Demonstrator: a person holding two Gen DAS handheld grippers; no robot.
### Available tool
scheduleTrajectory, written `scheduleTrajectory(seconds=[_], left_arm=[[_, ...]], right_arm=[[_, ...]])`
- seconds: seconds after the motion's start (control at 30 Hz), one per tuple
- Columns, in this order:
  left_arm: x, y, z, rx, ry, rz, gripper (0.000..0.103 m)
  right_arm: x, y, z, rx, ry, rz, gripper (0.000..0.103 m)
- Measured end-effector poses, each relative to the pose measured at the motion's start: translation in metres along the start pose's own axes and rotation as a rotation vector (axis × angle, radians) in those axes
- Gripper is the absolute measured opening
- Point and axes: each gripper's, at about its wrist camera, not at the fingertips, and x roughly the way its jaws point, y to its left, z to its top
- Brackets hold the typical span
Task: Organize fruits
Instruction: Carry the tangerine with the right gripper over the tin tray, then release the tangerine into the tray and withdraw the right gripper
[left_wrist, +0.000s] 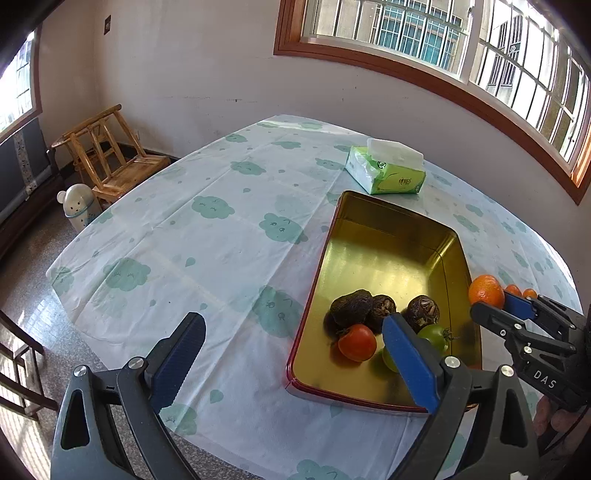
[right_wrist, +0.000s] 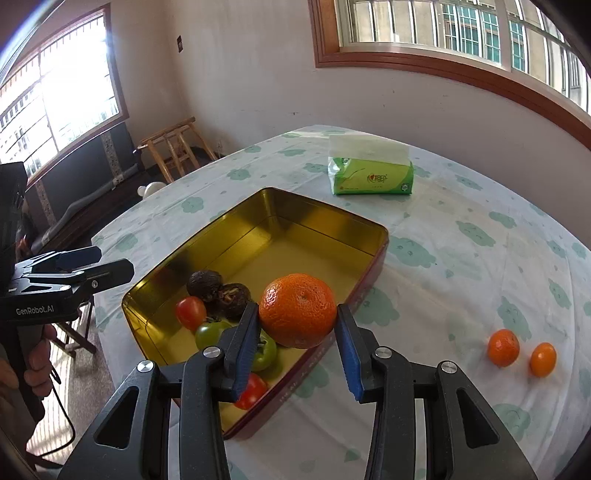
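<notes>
A gold metal tin (left_wrist: 388, 236) (right_wrist: 295, 229) lies on the table. It holds dark wrinkled fruits (left_wrist: 351, 306) (right_wrist: 204, 283), red tomatoes (left_wrist: 357, 342) (right_wrist: 190, 312) and green tomatoes (left_wrist: 436, 336) (right_wrist: 211, 332). My right gripper (right_wrist: 297, 325) (left_wrist: 495, 302) is shut on a large orange (right_wrist: 297, 310) (left_wrist: 485, 290) and holds it above the tin's near right edge. Two small oranges (right_wrist: 503, 347) (right_wrist: 543, 359) lie on the cloth to the right. My left gripper (left_wrist: 291, 350) (right_wrist: 99, 260) is open and empty, left of the tin.
A green tissue pack (left_wrist: 386, 171) (right_wrist: 371, 173) lies beyond the tin. The table has a cloud-print cloth (left_wrist: 221, 240). Wooden chairs (left_wrist: 110, 155) and a small white bin (left_wrist: 79, 206) stand on the floor to the far left.
</notes>
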Motion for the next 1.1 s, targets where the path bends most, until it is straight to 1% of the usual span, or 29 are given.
scheduleTrajectory(seconds=[0.17,0.3,0.53,0.8,0.83,0.87,0.97,1.1], left_arm=[[-0.002,0.012,-0.003,-0.022,0.004,0.020,0.095],[0.000,0.018,-0.004,-0.035,0.009,0.027,0.095],[0.004,0.017,-0.005,-0.032,0.021,0.022,0.095],[0.007,0.014,-0.007,-0.027,0.034,0.022,0.095],[0.007,0.014,-0.007,-0.026,0.034,0.021,0.095],[0.007,0.013,-0.007,-0.024,0.035,0.022,0.095],[0.007,0.010,-0.007,-0.018,0.036,0.022,0.095],[0.007,0.003,-0.006,-0.007,0.038,0.020,0.095]], right_arm=[[0.024,0.026,0.002,-0.052,0.037,0.036,0.042],[0.038,0.035,0.002,-0.073,0.063,0.041,0.042],[0.052,0.037,-0.001,-0.082,0.094,0.034,0.042],[0.054,0.035,-0.001,-0.068,0.095,0.040,0.043],[0.054,0.035,-0.001,-0.067,0.094,0.037,0.044],[0.053,0.035,-0.001,-0.065,0.092,0.034,0.047],[0.049,0.033,-0.001,-0.060,0.076,0.041,0.058],[0.034,0.029,0.000,-0.046,0.036,0.048,0.061]])
